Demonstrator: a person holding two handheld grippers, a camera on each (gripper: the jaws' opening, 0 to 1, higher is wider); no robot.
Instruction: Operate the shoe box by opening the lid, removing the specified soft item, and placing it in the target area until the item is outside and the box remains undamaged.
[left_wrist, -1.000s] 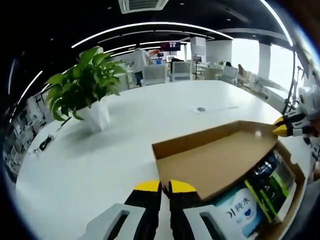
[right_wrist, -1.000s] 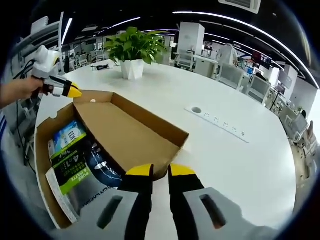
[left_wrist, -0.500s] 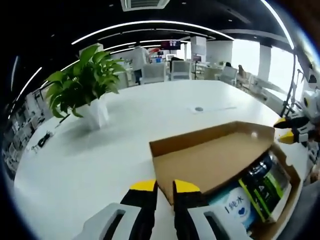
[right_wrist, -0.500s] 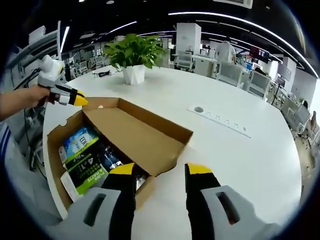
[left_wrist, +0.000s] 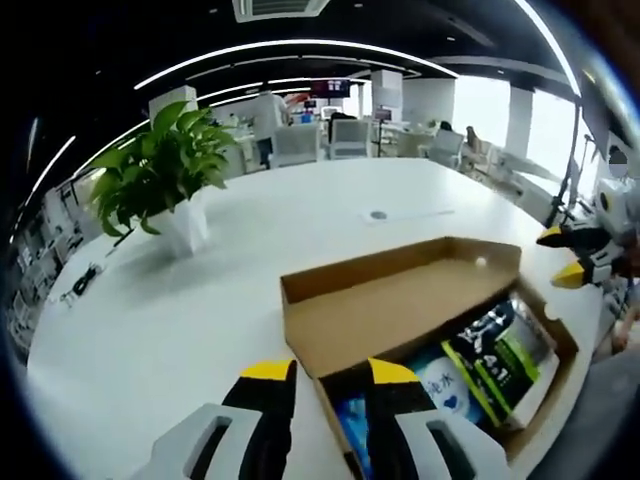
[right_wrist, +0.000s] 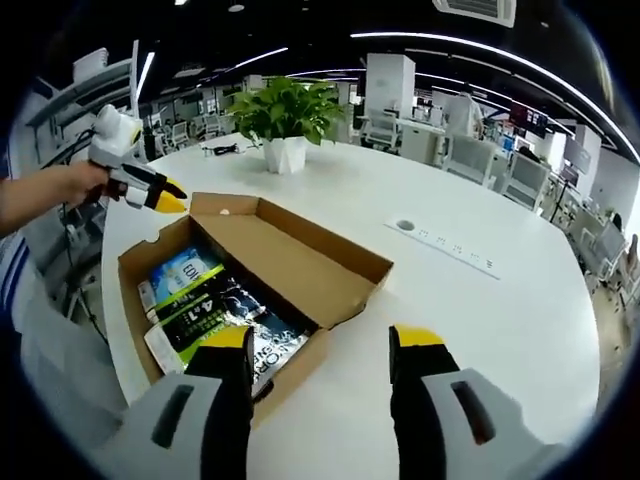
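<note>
A brown cardboard shoe box lies on the white table with its hinged lid swung back, inside face up. Inside lie a blue-and-white soft pack and a green-and-black pack. My left gripper is open, its jaws either side of the lid's near corner; it also shows at the box's far corner. My right gripper stands wide open over the box's near edge, holding nothing, and it hangs open beside the box's right end.
A potted plant in a white pot stands on the table beyond the box. A round socket and power strip are set in the tabletop. A person's hand holds the left gripper. Office desks and chairs lie behind.
Both grippers' jaws have spread apart from nearly shut. The lid has swung further back, so more of the packs shows. Both cameras have pulled back from the box.
</note>
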